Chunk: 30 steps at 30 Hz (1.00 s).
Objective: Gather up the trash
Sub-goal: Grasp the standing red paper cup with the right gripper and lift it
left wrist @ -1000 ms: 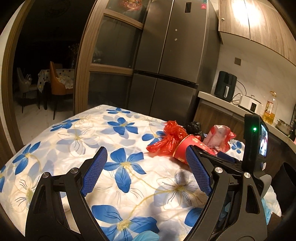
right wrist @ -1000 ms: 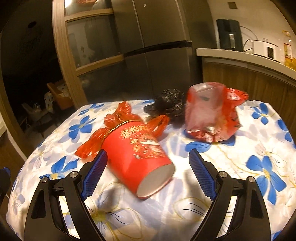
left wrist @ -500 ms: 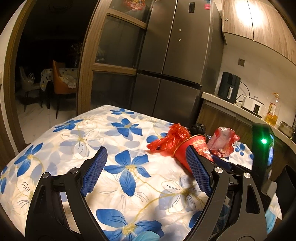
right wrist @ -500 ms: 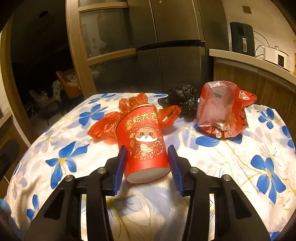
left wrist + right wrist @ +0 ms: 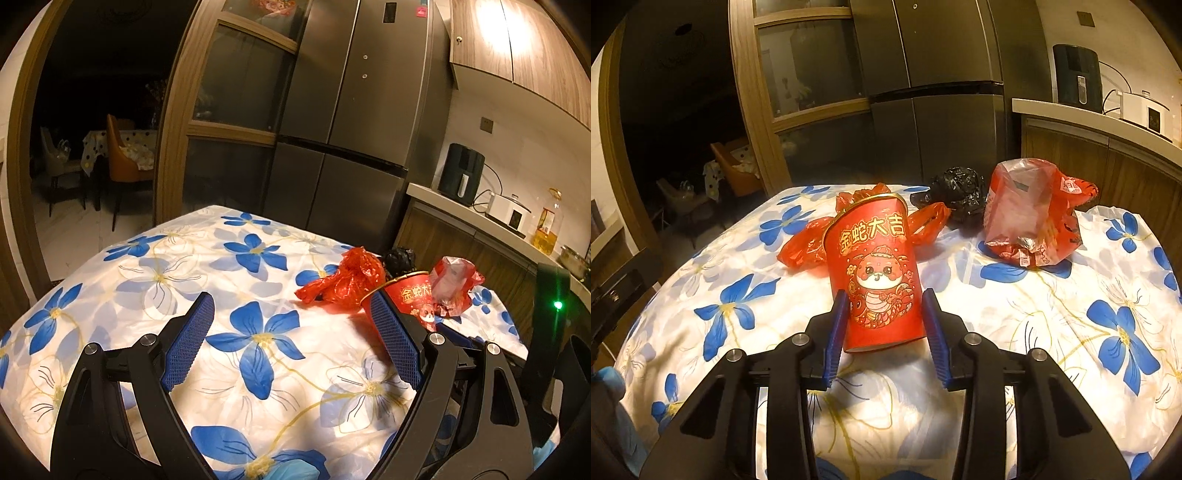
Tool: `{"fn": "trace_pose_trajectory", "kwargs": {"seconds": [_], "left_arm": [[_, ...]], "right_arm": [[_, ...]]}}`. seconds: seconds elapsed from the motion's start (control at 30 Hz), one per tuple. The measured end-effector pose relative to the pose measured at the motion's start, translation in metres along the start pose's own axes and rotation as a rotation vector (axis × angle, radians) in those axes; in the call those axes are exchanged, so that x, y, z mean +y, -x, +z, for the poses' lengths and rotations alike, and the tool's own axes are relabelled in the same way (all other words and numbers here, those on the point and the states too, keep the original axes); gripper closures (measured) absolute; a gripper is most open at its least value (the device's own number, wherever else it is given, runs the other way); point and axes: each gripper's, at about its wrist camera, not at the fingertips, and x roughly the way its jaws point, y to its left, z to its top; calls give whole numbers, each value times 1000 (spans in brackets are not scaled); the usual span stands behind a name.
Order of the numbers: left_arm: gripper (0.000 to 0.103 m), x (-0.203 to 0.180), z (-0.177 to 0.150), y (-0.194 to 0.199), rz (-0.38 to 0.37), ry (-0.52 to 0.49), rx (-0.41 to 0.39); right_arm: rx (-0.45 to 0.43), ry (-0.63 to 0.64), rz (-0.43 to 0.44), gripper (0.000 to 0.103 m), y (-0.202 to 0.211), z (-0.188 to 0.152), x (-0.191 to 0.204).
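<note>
In a dimly lit kitchen, the right gripper [image 5: 884, 328] pinches a red paper cup [image 5: 877, 273] low on its body, one blue finger pad [image 5: 837, 325] pressed to each side near the cup's base. The cup, printed with gold characters and a cartoon snake, tilts with its gold-rimmed mouth pointing away from the camera; whether its base rests on the cloth or is lifted cannot be told.

The cup sits over a table covered in a white tablecloth with blue flowers [image 5: 1052, 325]. Just behind it lies a crumpled red plastic bag [image 5: 809, 247], its ends showing on both sides of the cup. Farther back is a balled black plastic bag [image 5: 960, 195], and beside that, to the right, a translucent red bag [image 5: 1030, 218] stands slumped with wrappers inside.

The left gripper [image 5: 293, 343] is over the nearer part of the same table, its fingers spread wide and holding nothing, its pads [image 5: 188, 339] framing bare flowered cloth. From its camera the red paper cup [image 5: 410, 295] appears just past the right-hand pad, with the crumpled red plastic bag [image 5: 343, 282] to its left.

A steel refrigerator [image 5: 354, 122] and a wooden counter [image 5: 465, 218] with appliances stand behind the table.
</note>
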Motion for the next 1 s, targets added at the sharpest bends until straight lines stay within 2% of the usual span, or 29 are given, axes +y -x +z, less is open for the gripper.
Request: {"fn": "trace_pose_trajectory", "kwargs": {"seconds": [0.53,0.57,0.6,0.67,0.77,0.83,0.87,0.9,0.93,1.0], "left_arm": [[18,-7,9,-18,-19,-7,12],[18,-9,10,-21,-23,-11,10],[18,-10,11,-24,-28,-14,10],[18,-13,12,-30,-32,-22,19],[18,-16,11,-34,-39,-21,24],[18,-15,9,-34,-38,-19,25],[18,-14,9,-35,-37,-14,26],[18,-13,8,-35,-37,-10,28],[18,-12,8,-35,-38,-3,29],[18,-9,9,-34,-40,10,28]], "right_arm": [[-40,-29,-7,66,25,-2,-7],[-45,-31,-11,68,27,-1,-9],[-47,-30,-15,100,29,-1,-10],[-37,-27,-42,103,30,-1,-12],[-21,-23,-17,102,31,-1,-15],[-20,-39,-9,96,31,0,-19],[-21,-49,-7,76,31,0,-21],[-21,-60,-2,47,31,0,-23],[-30,-88,6,38,31,0,-27],[-43,-102,12,37,33,0,-28]]}}
